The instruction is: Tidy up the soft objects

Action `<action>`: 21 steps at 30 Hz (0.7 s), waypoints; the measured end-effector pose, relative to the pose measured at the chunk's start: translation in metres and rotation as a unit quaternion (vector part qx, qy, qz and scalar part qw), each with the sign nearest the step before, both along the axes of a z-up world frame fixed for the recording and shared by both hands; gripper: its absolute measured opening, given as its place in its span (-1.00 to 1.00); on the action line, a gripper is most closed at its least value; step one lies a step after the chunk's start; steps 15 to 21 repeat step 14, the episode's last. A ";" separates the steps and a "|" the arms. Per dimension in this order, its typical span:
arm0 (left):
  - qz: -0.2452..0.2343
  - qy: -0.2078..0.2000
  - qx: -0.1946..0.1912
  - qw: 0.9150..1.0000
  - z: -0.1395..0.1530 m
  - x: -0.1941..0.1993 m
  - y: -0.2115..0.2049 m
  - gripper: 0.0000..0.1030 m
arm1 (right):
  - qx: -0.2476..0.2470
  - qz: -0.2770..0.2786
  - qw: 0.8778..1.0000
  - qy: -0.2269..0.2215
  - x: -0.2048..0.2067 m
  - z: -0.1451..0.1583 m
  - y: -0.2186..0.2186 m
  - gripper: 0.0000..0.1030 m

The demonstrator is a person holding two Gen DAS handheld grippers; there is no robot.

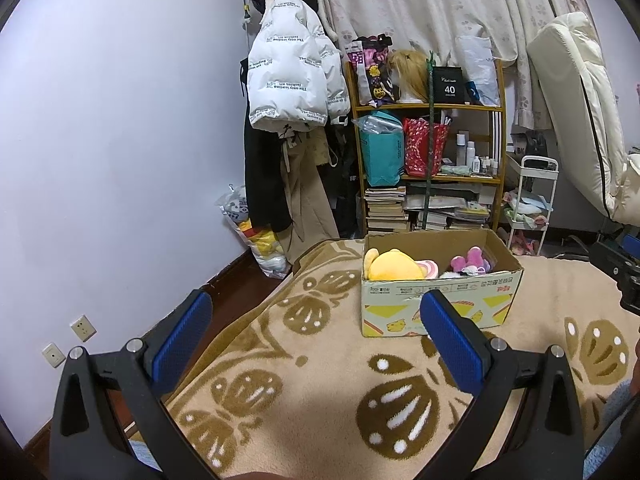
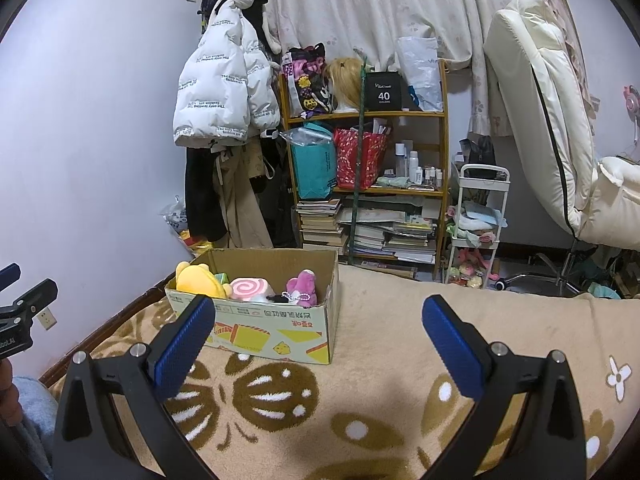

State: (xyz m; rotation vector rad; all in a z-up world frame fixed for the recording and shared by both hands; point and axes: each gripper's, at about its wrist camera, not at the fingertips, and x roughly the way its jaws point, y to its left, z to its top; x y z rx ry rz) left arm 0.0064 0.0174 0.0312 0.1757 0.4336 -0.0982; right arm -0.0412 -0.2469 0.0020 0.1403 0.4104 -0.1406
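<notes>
We see the soft toys in an open cardboard box (image 2: 276, 326) on the patterned blanket (image 2: 380, 392): yellow plush (image 2: 198, 278) at left, pink swirl cushion (image 2: 248, 289) mid, purple plush (image 2: 303, 286) at right w/ a beaded chain. Left gripper (image 1: 316, 320) and right gripper (image 2: 318, 322): jaws spread, nothing held. Toys' lower parts hidden by box wall; a green item behind the yellow plush is unclear.

An open cardboard box (image 2: 276, 330) stood upright on the patterned blanket (image 2: 360, 420). Inside lay a yellow plush (image 2: 198, 278) at the left, a pink swirl plush (image 2: 250, 289) in the middle, and a purple plush (image 2: 302, 284) at the right, all resting close together.
</notes>
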 end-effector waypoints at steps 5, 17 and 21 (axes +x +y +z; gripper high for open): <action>-0.001 0.002 -0.001 1.000 0.000 0.001 0.001 0.98 | 0.000 0.001 1.000 0.000 0.000 0.000 -0.001 1.00; 0.002 0.005 0.003 1.000 -0.005 -0.001 -0.002 0.98 | 0.001 0.001 1.000 0.001 0.000 -0.001 -0.002 1.00; 0.002 0.005 0.003 1.000 -0.005 -0.001 -0.002 0.98 | 0.001 0.001 1.000 0.001 0.000 -0.001 -0.002 1.00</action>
